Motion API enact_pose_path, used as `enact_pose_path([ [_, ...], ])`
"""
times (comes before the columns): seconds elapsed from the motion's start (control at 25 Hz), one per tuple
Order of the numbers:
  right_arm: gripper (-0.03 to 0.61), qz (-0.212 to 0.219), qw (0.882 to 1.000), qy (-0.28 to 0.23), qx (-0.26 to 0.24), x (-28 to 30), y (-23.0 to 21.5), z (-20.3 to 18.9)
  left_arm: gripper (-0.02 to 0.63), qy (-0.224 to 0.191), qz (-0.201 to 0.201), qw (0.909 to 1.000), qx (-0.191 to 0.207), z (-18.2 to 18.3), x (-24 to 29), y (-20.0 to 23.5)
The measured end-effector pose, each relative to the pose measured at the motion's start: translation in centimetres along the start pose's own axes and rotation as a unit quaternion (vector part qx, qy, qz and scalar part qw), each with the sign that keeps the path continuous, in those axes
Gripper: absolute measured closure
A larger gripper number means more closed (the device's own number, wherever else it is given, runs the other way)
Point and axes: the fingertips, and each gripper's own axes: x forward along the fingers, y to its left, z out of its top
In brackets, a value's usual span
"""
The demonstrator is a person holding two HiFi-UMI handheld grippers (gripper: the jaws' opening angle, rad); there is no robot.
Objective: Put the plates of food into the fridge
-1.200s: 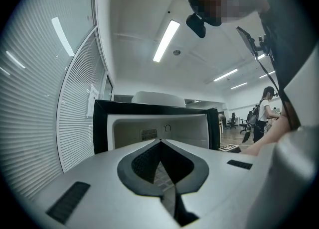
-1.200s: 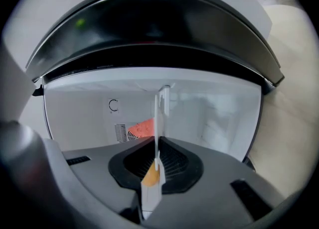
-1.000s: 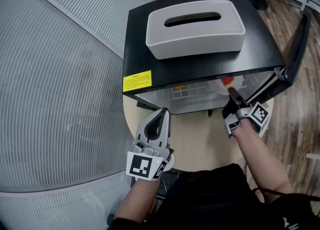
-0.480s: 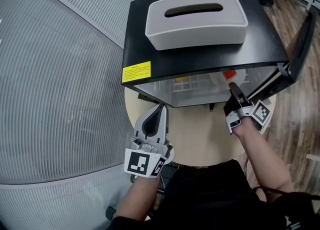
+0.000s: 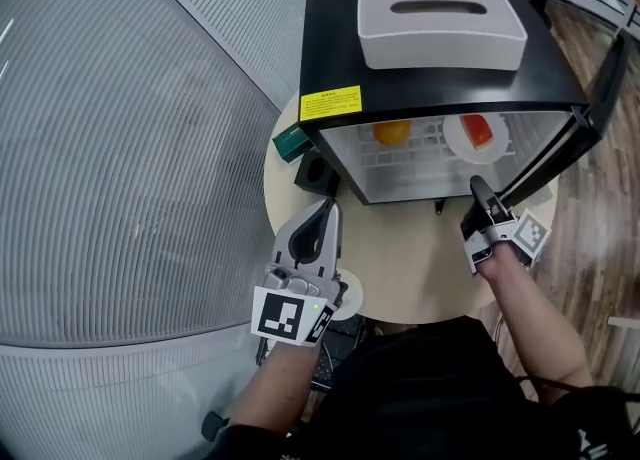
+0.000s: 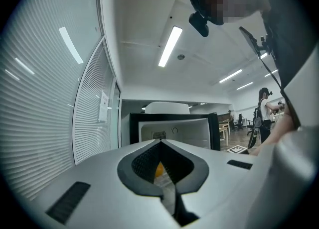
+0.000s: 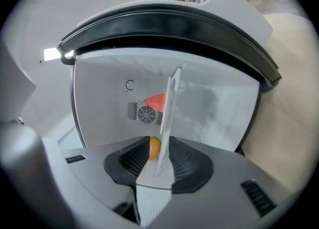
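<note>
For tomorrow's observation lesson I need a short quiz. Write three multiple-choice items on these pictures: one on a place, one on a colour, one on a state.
1. Where is the white plate of red food?
A. on the round table
B. on the wire shelf inside the fridge
C. on the fridge's top

2. What colour is the sticker on the fridge's top?
A. yellow
B. blue
C. green

3. How is the fridge's door?
A. shut
B. taken off and laid on the floor
C. swung open

Answers:
1 B: the head view shows the plate on the shelf, to the right of an orange fruit.
2 A: the sticker at the near left corner of the black top is plainly yellow.
3 C: the door stands out at the right and the inside is in full view.
</note>
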Motion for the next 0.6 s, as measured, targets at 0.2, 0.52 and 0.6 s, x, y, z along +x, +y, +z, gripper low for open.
enact_pose_path([
  [0.2,0.476,-0.015,1.000,0.010,0.009,-1.4,-0.4,-3.9,0.611,-0.022,0.011,0.9996,-0.015,0.6,-3.6,1.8],
  [0.52,0.476,-0.039,0.996,0.075,-0.024,-3.3,-1.5,-13.6,0.611,-0.011,0.031,0.9993,-0.019,0.0,-10.3,5.4],
  [0.6,0.476,-0.045,0.995,0.090,-0.024,-3.9,-2.2,-16.1,0.611,-0.004,0.037,0.9991,-0.022,-0.7,-11.8,6.3],
])
